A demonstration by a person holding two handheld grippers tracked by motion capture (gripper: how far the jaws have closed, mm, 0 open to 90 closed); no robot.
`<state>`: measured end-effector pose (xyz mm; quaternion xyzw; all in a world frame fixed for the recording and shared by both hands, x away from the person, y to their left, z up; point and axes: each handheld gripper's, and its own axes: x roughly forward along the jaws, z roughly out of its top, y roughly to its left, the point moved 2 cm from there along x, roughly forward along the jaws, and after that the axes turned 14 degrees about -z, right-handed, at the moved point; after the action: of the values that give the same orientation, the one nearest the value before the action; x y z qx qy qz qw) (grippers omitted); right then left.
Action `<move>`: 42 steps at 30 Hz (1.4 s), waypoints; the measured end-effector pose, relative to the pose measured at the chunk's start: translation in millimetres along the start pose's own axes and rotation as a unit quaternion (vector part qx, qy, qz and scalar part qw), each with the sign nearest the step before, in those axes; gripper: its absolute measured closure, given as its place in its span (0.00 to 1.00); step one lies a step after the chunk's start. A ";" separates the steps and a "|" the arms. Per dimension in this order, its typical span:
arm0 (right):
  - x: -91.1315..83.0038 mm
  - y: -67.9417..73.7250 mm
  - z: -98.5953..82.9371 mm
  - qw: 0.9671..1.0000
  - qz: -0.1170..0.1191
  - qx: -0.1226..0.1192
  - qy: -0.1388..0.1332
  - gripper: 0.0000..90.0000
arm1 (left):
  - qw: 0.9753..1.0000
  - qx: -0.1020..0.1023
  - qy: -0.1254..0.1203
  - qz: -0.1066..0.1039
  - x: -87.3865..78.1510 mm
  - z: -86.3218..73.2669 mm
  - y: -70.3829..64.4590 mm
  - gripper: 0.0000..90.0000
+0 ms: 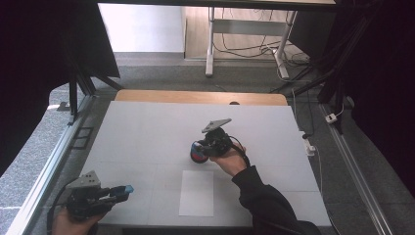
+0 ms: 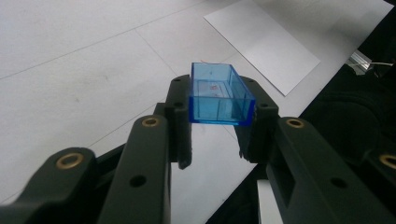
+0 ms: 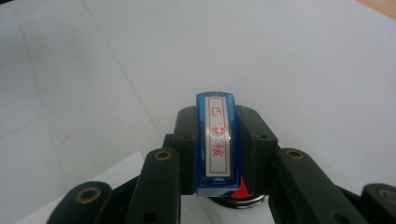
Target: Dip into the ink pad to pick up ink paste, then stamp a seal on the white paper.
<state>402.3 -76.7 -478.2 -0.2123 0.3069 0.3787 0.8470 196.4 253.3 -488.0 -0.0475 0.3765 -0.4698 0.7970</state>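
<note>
My left gripper (image 1: 119, 191) hovers at the table's near left corner, shut on a clear blue plastic cap (image 1: 128, 188). In the left gripper view the cap (image 2: 219, 95) is a small open box clamped across the fingertips (image 2: 180, 100). Near the table's middle, my right gripper (image 1: 201, 148) is shut on a blue stamp (image 1: 196, 152). In the right gripper view the stamp (image 3: 218, 140) stands between the jaws, with a white label of red characters on top and a red and metal part below.
A white sheet of paper (image 1: 196, 192) lies on the white table (image 1: 147, 132), just nearer than the stamp and right of the left gripper. The paper (image 2: 261, 42) lies beyond the cap. A wooden edge (image 1: 195, 96) runs along the far side.
</note>
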 end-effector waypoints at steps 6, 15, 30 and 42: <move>-12.7 6.1 3.0 1.000 0.011 0.000 -0.013 0.79 | 1.000 0.004 0.000 0.000 -0.1 -0.2 -0.8 0.76; -33.3 13.3 2.1 0.999 0.028 -0.006 -0.028 0.79 | 1.000 0.004 -0.001 -0.001 -0.2 -0.1 -0.7 0.76; -59.6 25.8 -5.0 0.998 0.044 -0.015 -0.043 0.79 | 1.000 0.012 0.005 -0.006 1.1 0.0 -2.1 0.76; -69.1 36.5 -14.3 0.997 0.054 -0.031 -0.041 0.79 | 1.000 0.013 0.006 -0.006 1.3 0.2 -2.2 0.76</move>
<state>332.7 -97.8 -446.2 -0.2061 0.2708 0.4418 0.8301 195.3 251.0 -487.7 -0.0362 0.3749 -0.4798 0.7924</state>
